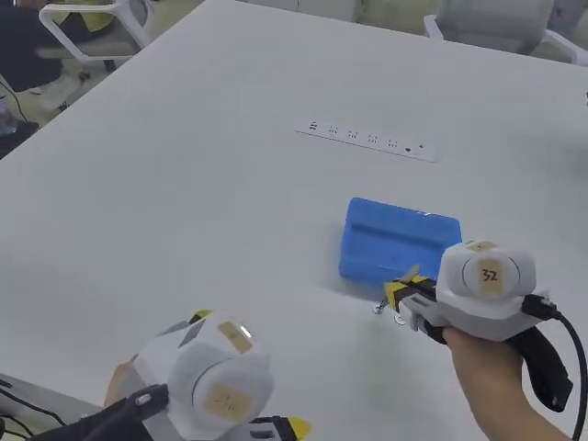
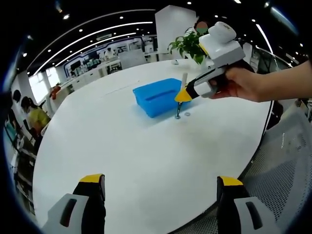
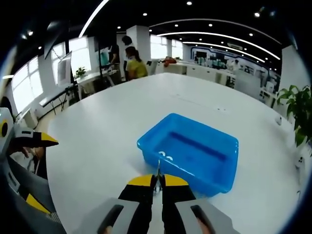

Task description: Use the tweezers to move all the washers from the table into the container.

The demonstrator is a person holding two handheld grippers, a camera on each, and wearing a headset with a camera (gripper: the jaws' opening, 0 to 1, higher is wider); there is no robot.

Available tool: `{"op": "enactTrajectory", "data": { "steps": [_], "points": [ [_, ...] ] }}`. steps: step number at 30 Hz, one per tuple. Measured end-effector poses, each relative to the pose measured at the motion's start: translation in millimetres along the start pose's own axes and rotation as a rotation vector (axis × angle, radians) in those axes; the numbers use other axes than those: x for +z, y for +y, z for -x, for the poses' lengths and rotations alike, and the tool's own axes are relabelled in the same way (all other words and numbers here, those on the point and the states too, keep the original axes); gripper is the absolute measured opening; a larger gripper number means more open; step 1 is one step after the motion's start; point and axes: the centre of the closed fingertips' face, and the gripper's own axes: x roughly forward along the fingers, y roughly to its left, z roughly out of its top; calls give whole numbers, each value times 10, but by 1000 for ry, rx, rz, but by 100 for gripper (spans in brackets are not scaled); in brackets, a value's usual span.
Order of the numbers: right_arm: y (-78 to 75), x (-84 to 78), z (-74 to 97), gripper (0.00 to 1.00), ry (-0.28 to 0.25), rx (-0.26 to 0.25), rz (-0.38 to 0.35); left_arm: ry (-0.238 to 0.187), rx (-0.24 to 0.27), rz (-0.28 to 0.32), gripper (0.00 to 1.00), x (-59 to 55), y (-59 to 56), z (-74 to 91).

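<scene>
The blue container [image 1: 400, 237] stands on the white table [image 1: 184, 184]. Just in front of it, my right gripper [image 1: 397, 292] is shut on thin metal tweezers [image 1: 380, 307], whose tips point down at the table. A small washer [image 1: 400, 319] lies beside the tips. The right gripper view looks along the tweezers [image 3: 158, 170] toward the container [image 3: 192, 151], with the jaws of the right gripper [image 3: 157, 181] closed together. In the left gripper view my left gripper [image 2: 161, 195] stands open and empty, well back from the container [image 2: 158, 95], the tweezers [image 2: 178, 110] and the washer [image 2: 187, 113].
A white power strip [image 1: 367, 140] lies beyond the container. Office chairs [image 1: 96, 23] stand at the table's far edge. The table edge runs close under my left gripper [image 1: 246, 372]. People stand in the background of the right gripper view.
</scene>
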Motion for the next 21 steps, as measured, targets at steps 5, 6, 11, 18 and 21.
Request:
{"op": "enactTrajectory", "data": {
  "steps": [5, 6, 11, 18, 21],
  "points": [
    [15, 51, 97, 2, -22, 7, -22, -13, -3, 7, 99, 25, -4, 8],
    [16, 67, 124, 2, -28, 7, -22, -16, -3, 8, 99, 31, -5, 12],
    [-25, 135, 241, 2, -47, -5, -5, -27, -5, 9, 99, 48, -9, 14],
    [-131, 165, 348, 2, -60, -20, -25, -39, -10, 3, 99, 72, -23, 21],
    [-161, 184, 394, 2, -68, -26, -36, -41, -6, 3, 99, 74, -17, 23]
  ]
}}
